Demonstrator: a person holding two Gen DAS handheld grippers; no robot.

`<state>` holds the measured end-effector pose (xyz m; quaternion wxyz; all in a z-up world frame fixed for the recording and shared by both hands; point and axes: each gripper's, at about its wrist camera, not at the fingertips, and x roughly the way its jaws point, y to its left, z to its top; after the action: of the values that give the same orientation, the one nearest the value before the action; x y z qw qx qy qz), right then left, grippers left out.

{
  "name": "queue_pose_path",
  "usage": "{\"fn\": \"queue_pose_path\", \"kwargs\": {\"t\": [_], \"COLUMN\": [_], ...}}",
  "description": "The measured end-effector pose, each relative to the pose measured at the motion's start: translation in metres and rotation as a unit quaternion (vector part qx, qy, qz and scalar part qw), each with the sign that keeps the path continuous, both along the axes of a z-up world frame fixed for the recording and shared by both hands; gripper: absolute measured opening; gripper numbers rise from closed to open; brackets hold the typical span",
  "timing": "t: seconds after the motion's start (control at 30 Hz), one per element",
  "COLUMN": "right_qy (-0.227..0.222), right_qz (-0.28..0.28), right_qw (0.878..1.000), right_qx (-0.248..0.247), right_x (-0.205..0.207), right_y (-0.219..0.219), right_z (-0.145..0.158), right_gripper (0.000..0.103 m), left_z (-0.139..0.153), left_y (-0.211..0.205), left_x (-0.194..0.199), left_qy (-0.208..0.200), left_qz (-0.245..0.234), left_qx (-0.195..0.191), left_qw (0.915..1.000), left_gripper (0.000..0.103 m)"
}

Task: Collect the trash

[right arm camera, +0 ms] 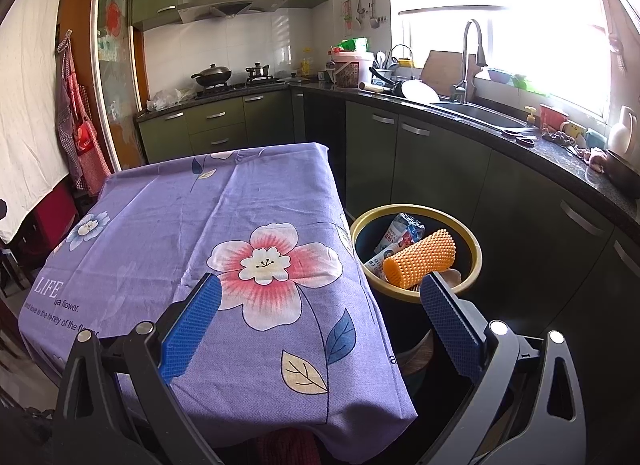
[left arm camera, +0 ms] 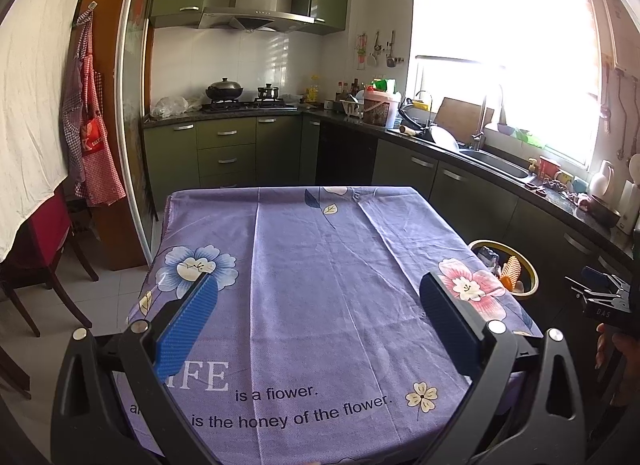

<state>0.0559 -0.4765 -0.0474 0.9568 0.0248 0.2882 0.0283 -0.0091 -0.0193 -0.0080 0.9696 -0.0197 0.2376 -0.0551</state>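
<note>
While both grippers gape empty, only the right wrist view shows the bin's (right arm camera: 416, 213) orange roll (right arm camera: 420, 263).

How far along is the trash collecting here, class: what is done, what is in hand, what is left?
Done: the round yellow-rimmed bin beside the table holds an orange bumpy foam sleeve and printed plastic wrappers. The purple flowered tablecloth shows no loose trash. In hand: nothing; the left gripper and right gripper are both open. Left: apparently nothing on the table.
</note>
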Motion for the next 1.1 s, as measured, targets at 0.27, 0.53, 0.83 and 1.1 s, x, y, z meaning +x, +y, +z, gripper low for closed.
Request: {"fn": "queue_pose_path", "kwargs": {"t": [0.27,0.53,0.83,1.1], "right_qy": [0.002,0.006,0.007,0.011], "right_qz": [0.002,0.006,0.007,0.008], "right_qw": [1.000,1.000,1.000,1.000], "right_qx": [-0.001,-0.003,-0.004,-0.004], "right_x": [0.002,0.005,0.006,0.010], "right_y": [-0.001,-0.001,0.000,0.002], "right_z": [-0.001,-0.003,-0.003,-0.006], "right_gripper": [0.098,0.098,0.098,0.098], "left_z": [-0.003,-0.005,-0.005,-0.011], "left_y": [0.001,-0.001,-0.005,0.004], "left_x": [0.003,0.005,0.006,0.023], "left_qy": [0.007,0.007,-0.005,0.031], "left_qz": [-0.002,0.003,0.002,0.009], "left_qx": [-0.008,-0.001,0.007,-0.008], "left_qw": [0.9999,1.0000,1.0000,0.9994], "left_gripper": [0.096,0.096,0.096,0.096]}}
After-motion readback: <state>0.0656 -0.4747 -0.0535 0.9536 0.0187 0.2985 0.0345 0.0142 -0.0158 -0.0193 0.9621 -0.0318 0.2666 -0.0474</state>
